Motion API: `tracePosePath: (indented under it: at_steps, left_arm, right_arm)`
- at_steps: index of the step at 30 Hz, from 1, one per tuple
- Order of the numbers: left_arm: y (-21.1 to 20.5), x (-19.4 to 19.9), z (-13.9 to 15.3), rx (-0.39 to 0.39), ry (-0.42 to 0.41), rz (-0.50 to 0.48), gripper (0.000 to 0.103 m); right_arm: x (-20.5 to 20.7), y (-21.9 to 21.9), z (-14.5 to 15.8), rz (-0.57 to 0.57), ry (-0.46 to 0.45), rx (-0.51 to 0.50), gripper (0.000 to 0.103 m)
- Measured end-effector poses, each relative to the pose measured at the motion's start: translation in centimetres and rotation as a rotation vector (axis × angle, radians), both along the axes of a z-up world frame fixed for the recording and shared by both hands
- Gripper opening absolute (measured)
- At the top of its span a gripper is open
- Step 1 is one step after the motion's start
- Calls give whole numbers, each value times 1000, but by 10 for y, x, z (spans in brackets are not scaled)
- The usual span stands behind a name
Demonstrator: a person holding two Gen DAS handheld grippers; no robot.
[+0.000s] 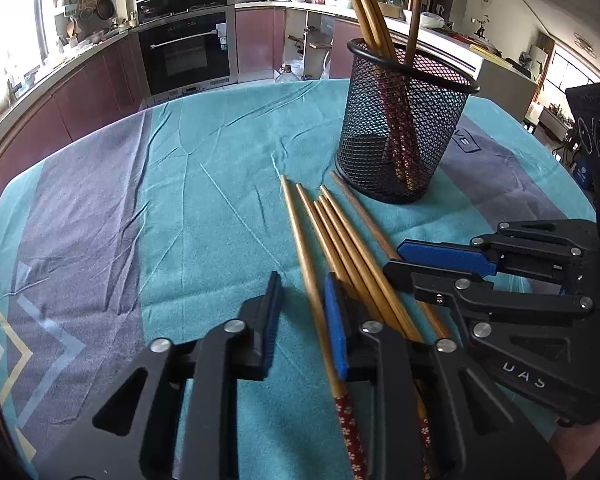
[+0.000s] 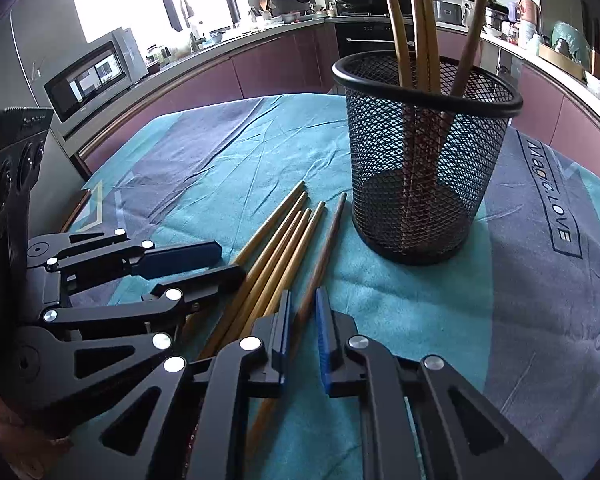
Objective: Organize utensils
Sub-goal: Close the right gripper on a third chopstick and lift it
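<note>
Chopsticks are what you're sorting here, so working down from the big stuff: you've got the teal tablecloth (image 1: 204,184) covering the table, and the black mesh cup (image 2: 420,184) standing upright on it with a few sticks already leaning inside. Just in front of the cup lies the loose bundle of chopsticks (image 1: 340,232), fanned out flat on the cloth with tips pointing toward the cup. Your left gripper (image 1: 306,320) is down over the leftmost light stick with its fingers spread, the stick running between them, not pinched yet as far as I can see. Your right gripper (image 2: 302,324) straddles the darker brown chopstick (image 2: 328,244), the one nearest the cup, fingers narrowly apart around it; can't tell if the pads actually touch it. My take: close on just that one stick, since the neighbours sit right beside the inner finger and could get dragged along. Grab it low near the thick end, lift it clear before tilting upright, then drop it tip-up into the cup without knocking the rim, that thing looks light enough to tip.
</note>
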State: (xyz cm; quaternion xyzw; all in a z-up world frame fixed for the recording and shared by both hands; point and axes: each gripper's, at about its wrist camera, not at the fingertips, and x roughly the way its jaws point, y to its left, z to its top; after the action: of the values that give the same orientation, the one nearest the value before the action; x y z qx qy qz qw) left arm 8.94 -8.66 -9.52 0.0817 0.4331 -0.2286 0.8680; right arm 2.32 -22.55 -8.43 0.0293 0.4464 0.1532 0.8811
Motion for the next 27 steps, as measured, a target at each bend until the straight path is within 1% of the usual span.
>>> tracePosePath:
  at_steps: [3,13,22,27]
  left_arm:
    - [3,1,0,-21,13,12,11]
    - [12,-2,-1,-61,31,37,8]
    - [25,-7,1,-85,35,53,8]
    - [32,-9,7,-115,34,47,8]
  right_arm:
    - [0,-2,0,-4,6,18,10]
    - [-3,-13,2,-3,17,47,7]
    - [-11,-15,11,13,-5,64,6]
    - [-16,-20,17,28,-11,120,6]
